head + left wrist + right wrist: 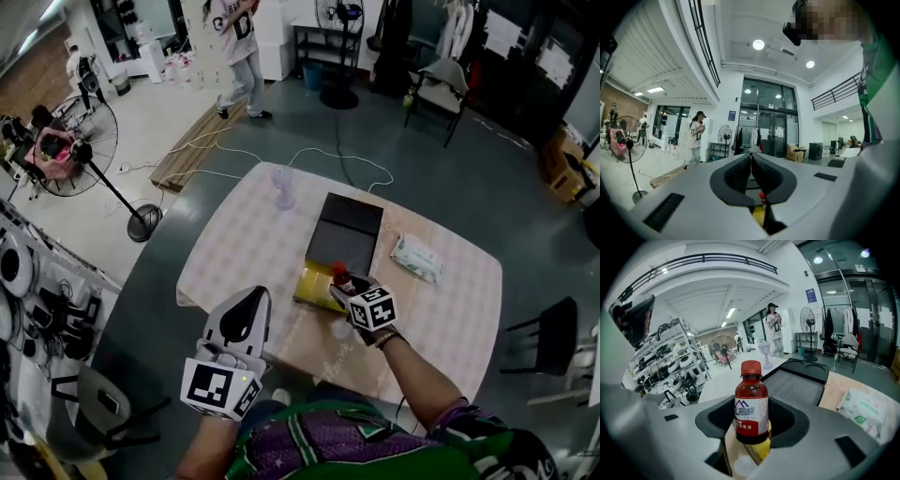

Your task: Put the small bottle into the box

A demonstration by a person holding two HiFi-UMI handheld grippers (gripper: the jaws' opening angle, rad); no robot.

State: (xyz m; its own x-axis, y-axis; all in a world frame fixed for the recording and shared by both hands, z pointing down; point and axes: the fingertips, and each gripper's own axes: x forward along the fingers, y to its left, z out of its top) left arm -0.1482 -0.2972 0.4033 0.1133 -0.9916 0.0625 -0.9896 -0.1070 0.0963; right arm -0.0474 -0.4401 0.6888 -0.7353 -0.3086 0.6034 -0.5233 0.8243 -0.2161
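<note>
The small bottle (751, 408) is dark red with a red cap and a white label. It stands upright between the jaws of my right gripper (752, 423), which is shut on it. In the head view the small bottle (340, 276) hangs over a yellow part (312, 283) at the near end of the flat black box (350, 228). The black box (794, 385) lies just beyond the bottle in the right gripper view. My left gripper (246, 314) is over the table's near edge, to the left of the box. Its pads (740, 174) meet with nothing between them.
A pack of wet wipes (415, 257) lies right of the box. A clear goblet-like object (282, 187) stands at the table's far side. A small white round thing (340, 328) sits below the right gripper. A chair (553, 339) and a floor fan (84, 150) flank the table; a person walks far behind.
</note>
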